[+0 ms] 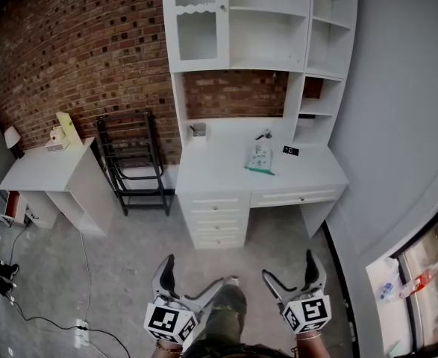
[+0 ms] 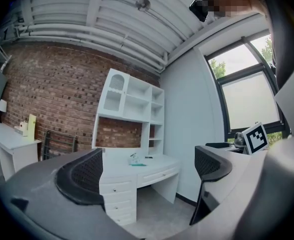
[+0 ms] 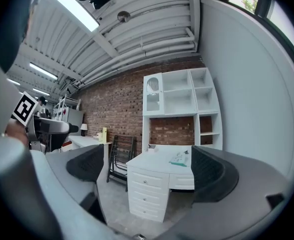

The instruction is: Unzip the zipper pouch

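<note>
Grippers sit at the bottom edge of the head view: the left gripper [image 1: 198, 271] and the right gripper [image 1: 288, 264] both have jaws spread wide with nothing between them, and the frame cuts off the wrists. Bare grey floor [image 1: 129, 237] lies open from there to the white desk [image 1: 211, 177], with a cable [image 1: 83, 274] trailing across the lower left. Mid-desktop, toward the front edge, lies the zipper pouch [image 1: 260, 159], well apart from both grippers. Left of the desk a black folding rack [image 1: 133, 162] stands against the brick wall, and a grey wall [image 1: 398, 110] closes the right side. The pouch's zipper is too small to make out.
</note>
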Demonstrator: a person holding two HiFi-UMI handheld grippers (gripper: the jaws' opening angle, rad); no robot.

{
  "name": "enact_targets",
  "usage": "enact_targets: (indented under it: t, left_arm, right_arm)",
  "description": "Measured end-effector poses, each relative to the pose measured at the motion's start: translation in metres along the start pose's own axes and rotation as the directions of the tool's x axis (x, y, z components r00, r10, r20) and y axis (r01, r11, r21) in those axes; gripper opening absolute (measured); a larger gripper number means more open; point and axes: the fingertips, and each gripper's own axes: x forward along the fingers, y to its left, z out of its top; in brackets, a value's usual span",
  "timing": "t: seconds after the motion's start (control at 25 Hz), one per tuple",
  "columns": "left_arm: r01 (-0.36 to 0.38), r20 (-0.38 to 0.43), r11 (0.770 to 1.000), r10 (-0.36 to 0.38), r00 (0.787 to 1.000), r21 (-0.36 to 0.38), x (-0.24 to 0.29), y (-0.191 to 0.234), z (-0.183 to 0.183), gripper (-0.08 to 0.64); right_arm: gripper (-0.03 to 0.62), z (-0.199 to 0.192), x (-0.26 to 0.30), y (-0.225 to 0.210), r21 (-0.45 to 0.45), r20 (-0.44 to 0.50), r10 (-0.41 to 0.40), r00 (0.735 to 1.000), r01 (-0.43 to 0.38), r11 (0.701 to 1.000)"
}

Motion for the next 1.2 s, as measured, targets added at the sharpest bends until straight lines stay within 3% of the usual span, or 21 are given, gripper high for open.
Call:
enact_targets:
  t: [0.2, 0.36, 0.52, 0.88, 1.2]
  left_arm:
    - [0.051, -0.002, 0.999, -0.051, 0.999, 0.019, 0.029, -0.001, 0.001, 0.566]
    - [0.061, -0.032, 0.998, -0.061, 0.998, 0.02, 0.059, 0.018, -0.01, 0.566]
    - [0.08, -0.011, 0.997, -0.08, 0.997, 0.004, 0.094, 0.033, -0.002, 0.566]
    - [0.153, -0.036, 0.988, -0.153, 0.987, -0.002, 0.196, 0.064, -0.01, 0.566]
    - [0.177, -0.032, 0.984, -0.176, 0.984, 0.005, 0.289, 0.112, 0.007, 0.566]
  right_arm:
    - [0.541, 0.007, 0.02, -0.017, -0.008, 0.033, -0.032, 0.999, 0.032, 0.999]
    - [0.541, 0.003, 0.044, -0.031, -0.015, 0.018, -0.041, 0.999, 0.041, 0.999]
    - [0.54, -0.002, 0.072, -0.051, 0.01, -0.011, -0.05, 0.999, 0.05, 0.999]
    - [0.537, -0.011, 0.16, -0.097, -0.004, -0.054, -0.073, 0.996, 0.072, 0.997]
    - [0.535, -0.004, 0.254, -0.138, -0.002, -0.065, -0.076, 0.995, 0.076, 0.997]
